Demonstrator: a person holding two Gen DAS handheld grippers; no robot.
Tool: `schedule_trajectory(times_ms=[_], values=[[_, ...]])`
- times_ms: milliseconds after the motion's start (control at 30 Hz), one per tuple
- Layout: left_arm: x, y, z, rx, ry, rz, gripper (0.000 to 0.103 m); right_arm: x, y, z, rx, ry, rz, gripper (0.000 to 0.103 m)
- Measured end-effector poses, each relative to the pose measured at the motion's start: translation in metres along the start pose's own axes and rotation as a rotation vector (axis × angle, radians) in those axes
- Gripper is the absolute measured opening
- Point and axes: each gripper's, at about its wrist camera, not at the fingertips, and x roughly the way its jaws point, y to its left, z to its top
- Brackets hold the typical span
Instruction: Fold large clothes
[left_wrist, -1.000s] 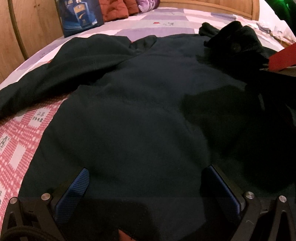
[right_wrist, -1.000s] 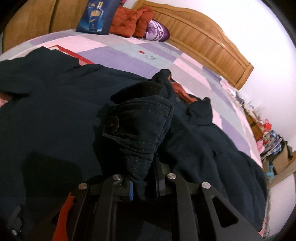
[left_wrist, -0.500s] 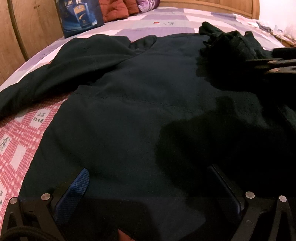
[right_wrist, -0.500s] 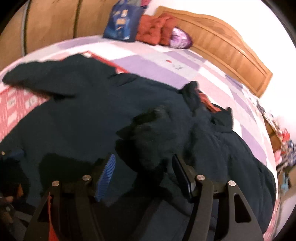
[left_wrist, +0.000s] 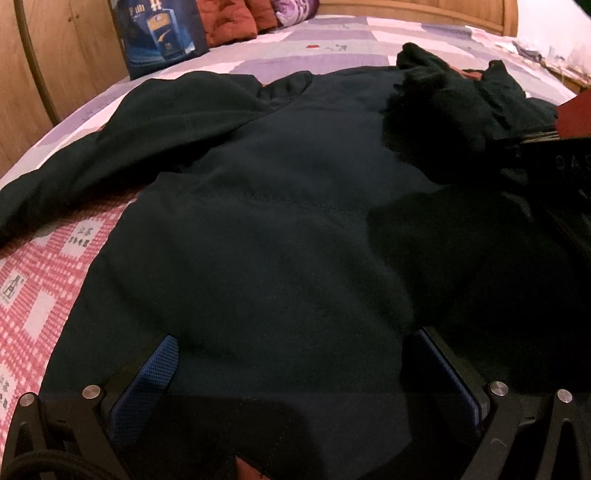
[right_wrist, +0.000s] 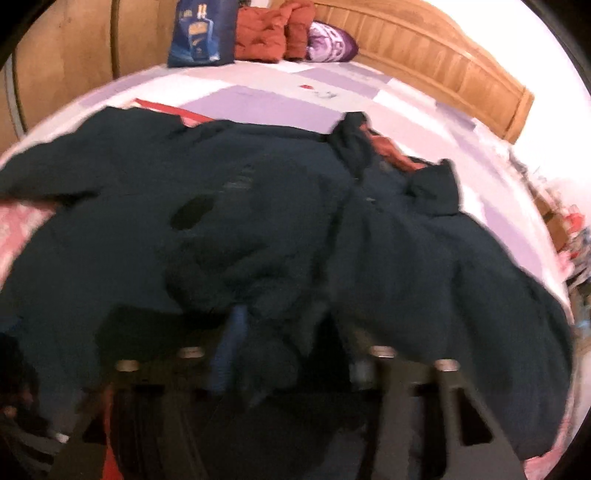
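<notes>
Right and left wrist views, one moment of folding. The dark jacket (left_wrist: 280, 236) lies spread on the bed (right_wrist: 280, 107), back upward, covering most of the patterned bedspread (left_wrist: 33, 295). Its long axis runs from the hem at my claws toward the collar (right_wrist: 432, 184) and the headboard (right_wrist: 443, 62); one sleeve (left_wrist: 122, 147) trails off to the left side, across that axis.

My left claw (left_wrist: 291, 373) hovers low over the hem, its fingers spread wide with fabric lying between them but not pressed. My right claw (right_wrist: 288, 350) is closing; a bunched fold of the other sleeve (right_wrist: 258, 258) sits between its blue pads (right_wrist: 227, 347), though motion blur keeps me from telling whether they already bite the cloth.

Judgement on the step in hand: the right sleeve is being brought in across the back. To do it well, I should take the sleeve near its cuff, catch only the sleeve layer and not the back panel beneath, then lay it flat, across the long axis, so no lump remains near the shoulder. The left claw would best pin the hem while the right one pulls, so the body does not slide on the bedspread.

A blue bag (right_wrist: 201, 33) and red cushions (right_wrist: 273, 33) stand well apart, at the head of the bed.
</notes>
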Motion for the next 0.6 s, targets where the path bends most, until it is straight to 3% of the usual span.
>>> schedule_trajectory(times_ms=[33, 133, 267, 333, 400, 467, 600], values=[[0.000, 0.000, 0.000, 0.001, -0.001, 0.002, 0.103, 0.000, 0.007, -0.001, -0.022, -0.002, 0.013, 0.032], [0.000, -0.001, 0.000, 0.001, 0.001, 0.002, 0.103, -0.001, 0.023, -0.006, -0.088, 0.003, 0.045, 0.032], [0.000, -0.001, 0.000, -0.001, 0.004, -0.002, 0.103, -0.022, 0.011, -0.008, -0.040, -0.004, 0.139, 0.035], [0.000, -0.001, 0.000, 0.000, 0.004, -0.001, 0.103, -0.048, -0.001, -0.014, -0.037, -0.069, 0.111, 0.035], [0.000, -0.001, 0.000, 0.000, 0.004, -0.001, 0.103, -0.074, -0.028, -0.025, 0.019, -0.146, 0.021, 0.035], [0.000, -0.001, 0.000, 0.001, 0.004, 0.000, 0.103, -0.091, -0.073, -0.041, 0.116, -0.181, -0.170, 0.035], [-0.001, -0.002, 0.000, 0.004, 0.001, 0.007, 0.103, -0.093, -0.178, -0.076, 0.374, -0.103, -0.492, 0.035]])
